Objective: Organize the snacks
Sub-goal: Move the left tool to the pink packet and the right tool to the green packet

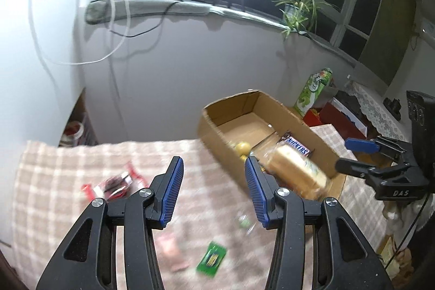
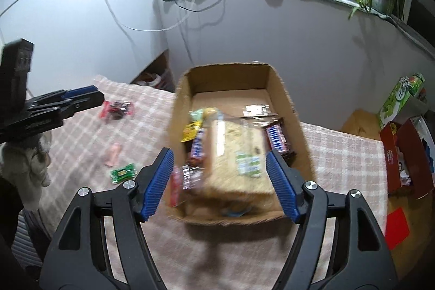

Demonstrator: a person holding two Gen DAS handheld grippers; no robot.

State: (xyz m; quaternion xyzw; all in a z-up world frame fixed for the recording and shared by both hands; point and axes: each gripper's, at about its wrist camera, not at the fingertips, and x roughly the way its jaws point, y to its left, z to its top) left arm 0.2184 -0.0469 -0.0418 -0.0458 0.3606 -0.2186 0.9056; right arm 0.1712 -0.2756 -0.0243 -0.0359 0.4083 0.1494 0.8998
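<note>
Several snacks lay in the box (image 2: 282, 99); three packets (image 2: 123, 172) remained on the bench (image 2: 339, 154). Both grippers' fingers (image 2: 159, 181) stood apart, empty.

Matt brown corrugated cardboard for the box (image 2: 282, 99), raw edges a bit fuzzy. Inside it, a big pack of pale biscuits (image 2: 236, 154) in clear, shiny film — glare sliding across the top. Beside it the Snickers bar (image 1: 298, 146), glossy printed wrapper. The tablecloth (image 1: 81, 162) is soft woven cloth, checked pink and cream, no shine at all. On it, a small green packet (image 1: 212, 258) and a red-ended wrapper (image 1: 114, 185), both slick foil or plastic. The left gripper (image 1: 214, 190) shows black matt plastic arms, ribbed blue rubbery pads (image 1: 174, 189), bright polished metal screw heads (image 1: 145, 192) — same finish on the right gripper (image 2: 220, 182).
</note>
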